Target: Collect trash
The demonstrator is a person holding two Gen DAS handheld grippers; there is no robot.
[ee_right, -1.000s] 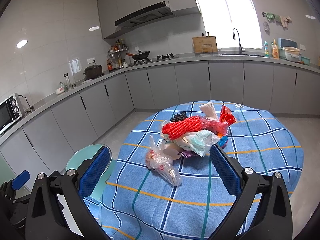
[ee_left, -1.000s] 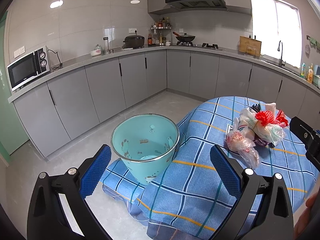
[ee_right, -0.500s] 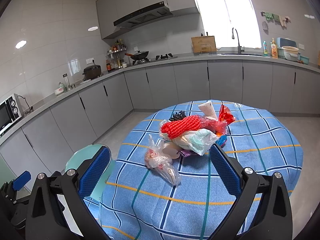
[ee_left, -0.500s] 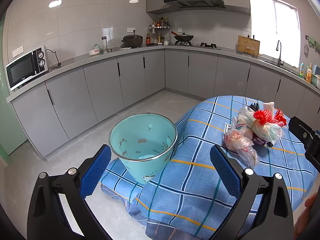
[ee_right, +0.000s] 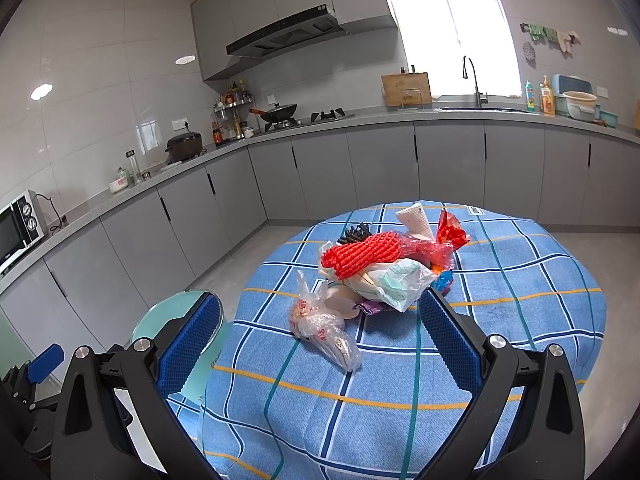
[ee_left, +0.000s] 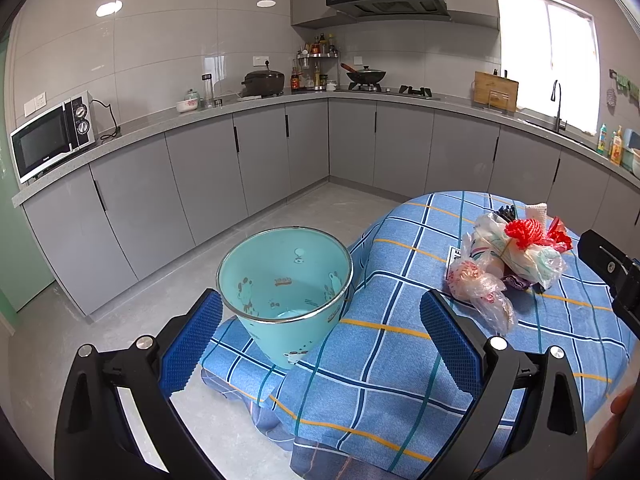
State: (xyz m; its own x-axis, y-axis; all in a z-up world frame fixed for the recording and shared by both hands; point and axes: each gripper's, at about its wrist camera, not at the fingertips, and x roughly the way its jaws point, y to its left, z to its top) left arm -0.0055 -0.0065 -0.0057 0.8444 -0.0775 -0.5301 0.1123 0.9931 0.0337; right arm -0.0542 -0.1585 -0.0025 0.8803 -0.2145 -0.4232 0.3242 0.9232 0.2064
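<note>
A pile of trash [ee_right: 384,272] lies mid-table on the blue checked cloth [ee_right: 520,320]: red foam net [ee_right: 364,254], clear plastic bags [ee_right: 324,328], a white wrapper and red plastic. The pile also shows in the left wrist view [ee_left: 508,264]. A teal bin [ee_left: 284,292] stands on a cloth-covered seat left of the table; its rim shows in the right wrist view [ee_right: 160,316]. My left gripper [ee_left: 320,340] is open and empty, just in front of the bin. My right gripper [ee_right: 320,340] is open and empty, short of the pile.
Grey kitchen cabinets [ee_left: 260,160] run along the walls behind, with a microwave [ee_left: 52,136], a wok on the stove [ee_right: 280,114] and a sink under the window [ee_right: 476,96]. Grey floor [ee_left: 120,320] lies left of the table.
Both grippers have shifted slightly; the bin and the trash pile sit almost where they were. Neither gripper has opened, shut or taken anything.
</note>
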